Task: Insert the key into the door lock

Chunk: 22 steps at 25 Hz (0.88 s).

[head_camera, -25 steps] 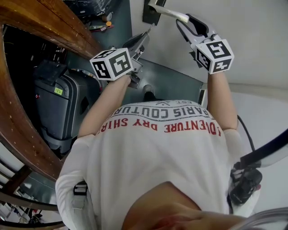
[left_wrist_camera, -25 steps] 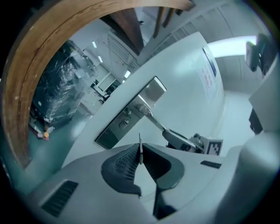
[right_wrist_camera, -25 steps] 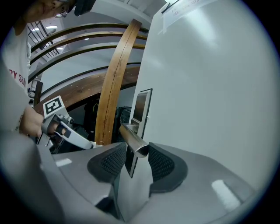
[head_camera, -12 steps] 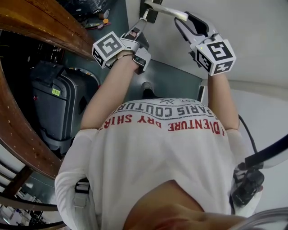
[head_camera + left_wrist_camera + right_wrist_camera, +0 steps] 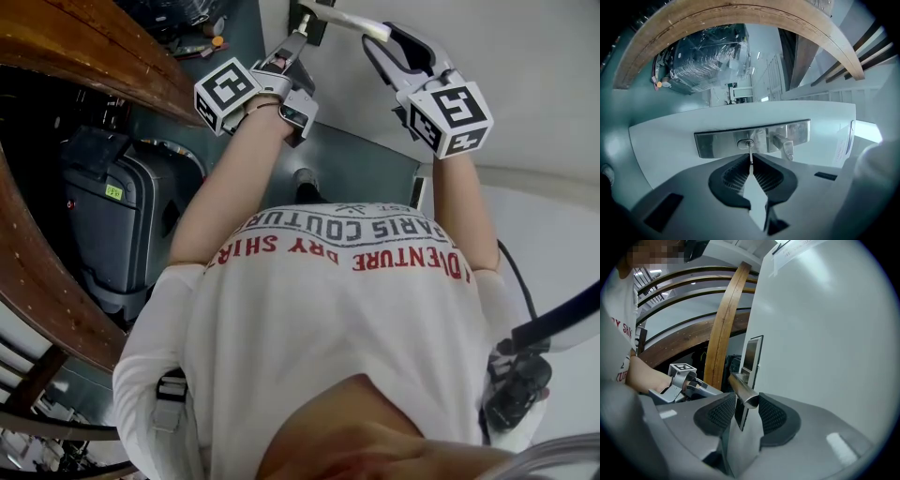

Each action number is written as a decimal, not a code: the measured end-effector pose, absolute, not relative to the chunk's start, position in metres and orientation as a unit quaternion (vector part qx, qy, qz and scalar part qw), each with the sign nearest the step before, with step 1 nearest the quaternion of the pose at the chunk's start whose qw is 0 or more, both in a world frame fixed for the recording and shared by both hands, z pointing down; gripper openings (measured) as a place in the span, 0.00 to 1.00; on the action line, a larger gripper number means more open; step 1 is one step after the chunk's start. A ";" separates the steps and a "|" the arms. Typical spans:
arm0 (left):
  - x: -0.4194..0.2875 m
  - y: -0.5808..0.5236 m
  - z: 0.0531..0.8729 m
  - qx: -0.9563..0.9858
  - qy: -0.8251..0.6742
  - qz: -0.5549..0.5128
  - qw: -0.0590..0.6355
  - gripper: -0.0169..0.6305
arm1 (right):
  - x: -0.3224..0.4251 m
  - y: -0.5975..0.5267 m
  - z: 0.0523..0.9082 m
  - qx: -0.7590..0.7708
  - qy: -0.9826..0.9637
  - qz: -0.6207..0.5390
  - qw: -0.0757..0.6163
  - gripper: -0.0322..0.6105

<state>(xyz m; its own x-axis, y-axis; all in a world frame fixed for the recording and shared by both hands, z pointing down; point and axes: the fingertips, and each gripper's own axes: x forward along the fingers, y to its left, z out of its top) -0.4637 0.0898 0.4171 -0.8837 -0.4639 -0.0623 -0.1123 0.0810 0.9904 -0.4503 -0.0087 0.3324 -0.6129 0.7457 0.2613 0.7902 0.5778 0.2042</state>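
Observation:
A steel lock plate (image 5: 712, 143) runs across the white door (image 5: 670, 136), with the keyhole (image 5: 746, 143) at its middle and a lever handle (image 5: 786, 146) beside it. My left gripper (image 5: 751, 161) is shut on a thin metal key (image 5: 750, 153). The key's blade points straight at the keyhole and its tip meets the slot; how deep it sits is hidden. In the head view the left gripper (image 5: 291, 45) is at the plate (image 5: 312, 26). My right gripper (image 5: 746, 404) is shut on the free end of the door handle (image 5: 743, 391), also seen as right gripper (image 5: 379, 39).
A curved wooden rail (image 5: 89, 42) runs along the left. Below it stands a dark suitcase (image 5: 112, 225). A plastic-wrapped bundle (image 5: 710, 58) lies beyond the door's edge. The door (image 5: 506, 66) fills the right side, and the person's white shirt (image 5: 347, 319) fills the lower head view.
The left gripper has rolled about its own axis and moved up to the lock plate with the key. The right gripper has stayed on the handle.

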 end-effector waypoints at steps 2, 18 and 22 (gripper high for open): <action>-0.464 0.089 0.418 0.198 -0.716 -0.656 0.135 0.06 | -0.449 -0.009 0.333 -0.435 -0.885 -0.151 0.074 0.28; -0.482 0.084 0.414 0.190 -0.696 -0.683 0.116 0.06 | -0.444 -0.011 0.329 -0.439 -0.882 -0.157 0.067 0.27; -0.486 0.083 0.414 0.187 -0.692 -0.689 0.111 0.06 | -0.443 -0.011 0.329 -0.437 -0.884 -0.155 0.066 0.27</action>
